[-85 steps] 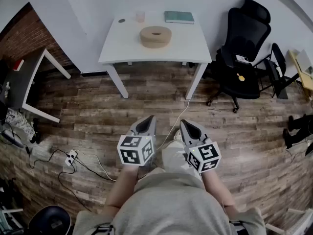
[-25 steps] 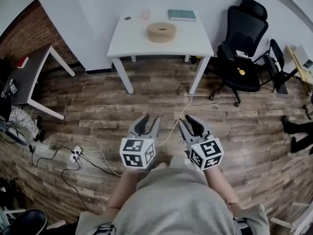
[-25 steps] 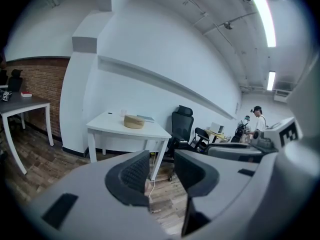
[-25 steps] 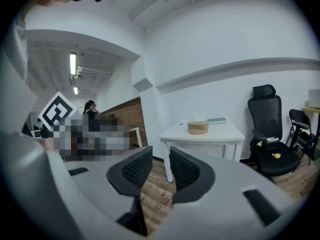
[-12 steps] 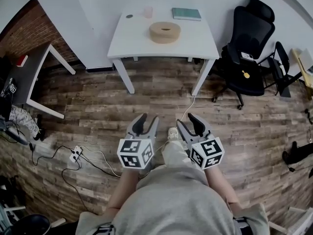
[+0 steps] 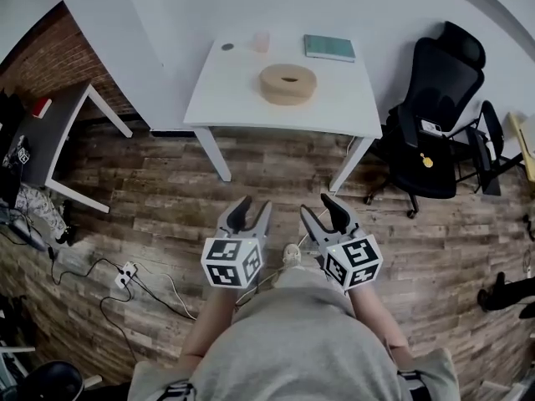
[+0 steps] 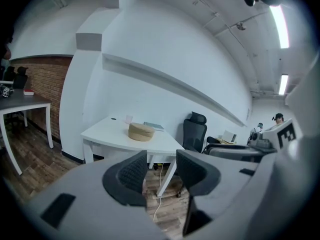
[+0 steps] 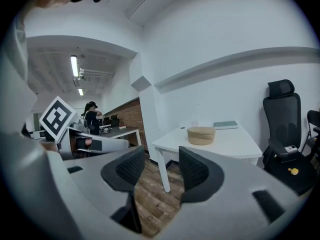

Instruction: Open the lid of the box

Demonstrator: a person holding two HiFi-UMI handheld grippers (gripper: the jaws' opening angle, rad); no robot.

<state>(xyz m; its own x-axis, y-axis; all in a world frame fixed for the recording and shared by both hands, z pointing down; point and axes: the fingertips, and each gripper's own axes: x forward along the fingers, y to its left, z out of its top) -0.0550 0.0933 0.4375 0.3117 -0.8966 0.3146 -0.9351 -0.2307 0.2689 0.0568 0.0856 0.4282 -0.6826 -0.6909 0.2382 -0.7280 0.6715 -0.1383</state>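
A round tan box [image 6: 287,83] with its lid on stands in the middle of a white table [image 6: 242,103] across the room. It also shows far off in the left gripper view, as the box [image 7: 141,131], and in the right gripper view, as the box [image 8: 201,134]. I hold both grippers close to my body, well short of the table. My left gripper [image 6: 251,212] is open with nothing between its jaws. The jaws of my right gripper [image 6: 323,210] are opening, and they too are empty.
On the table lie a teal book [image 6: 329,48], a small cup [image 6: 262,40] and a dark disc [image 6: 228,47]. A black office chair [image 6: 435,124] stands right of it, a grey desk [image 6: 50,132] left. A power strip [image 6: 125,272] and cables lie on the wooden floor.
The table and box sit lower and larger in the head view as I come nearer. Both grippers' jaws have spread wider, the right one more.
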